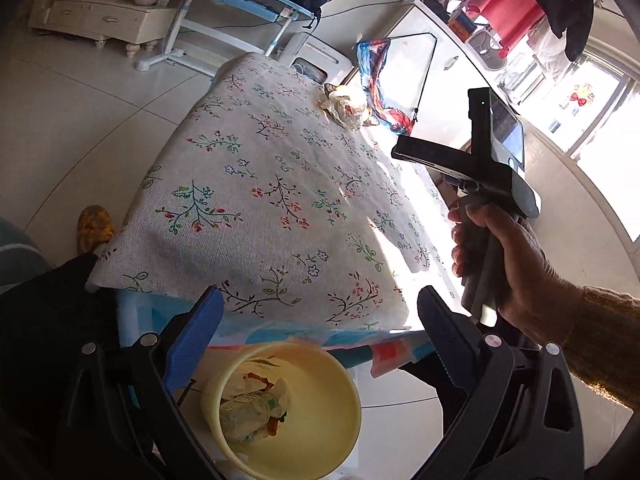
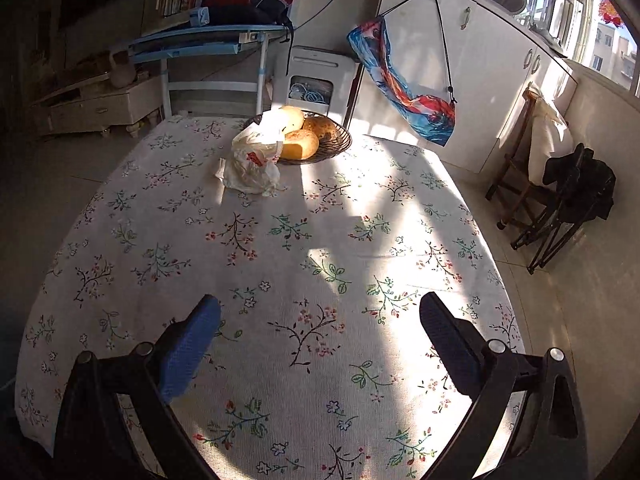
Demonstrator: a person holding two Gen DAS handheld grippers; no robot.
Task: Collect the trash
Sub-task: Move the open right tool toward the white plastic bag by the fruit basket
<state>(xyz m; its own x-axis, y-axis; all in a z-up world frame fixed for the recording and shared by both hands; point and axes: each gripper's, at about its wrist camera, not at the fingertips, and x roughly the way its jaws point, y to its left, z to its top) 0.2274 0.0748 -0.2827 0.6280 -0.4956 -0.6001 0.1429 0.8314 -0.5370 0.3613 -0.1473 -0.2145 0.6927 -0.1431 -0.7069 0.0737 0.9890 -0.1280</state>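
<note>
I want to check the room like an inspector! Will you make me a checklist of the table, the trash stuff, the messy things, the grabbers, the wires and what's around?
Surface: table with floral tablecloth, mostly bare, sunlit on one side.
Job's things: crumpled plastic bag on the cloth, touching the bread basket; yellow bin on the floor by the table, wrappers already in it.
Clutter: three round loaves in the basket.
Grippers: left gripper open above the bin, nothing between its pads; right gripper open over the cloth, empty.
Cables: a dark cord runs along the wall behind the blue desk.
Surroundings: white cabinet, colourful hanging bag, wooden chair, backpack on the desk.
</note>
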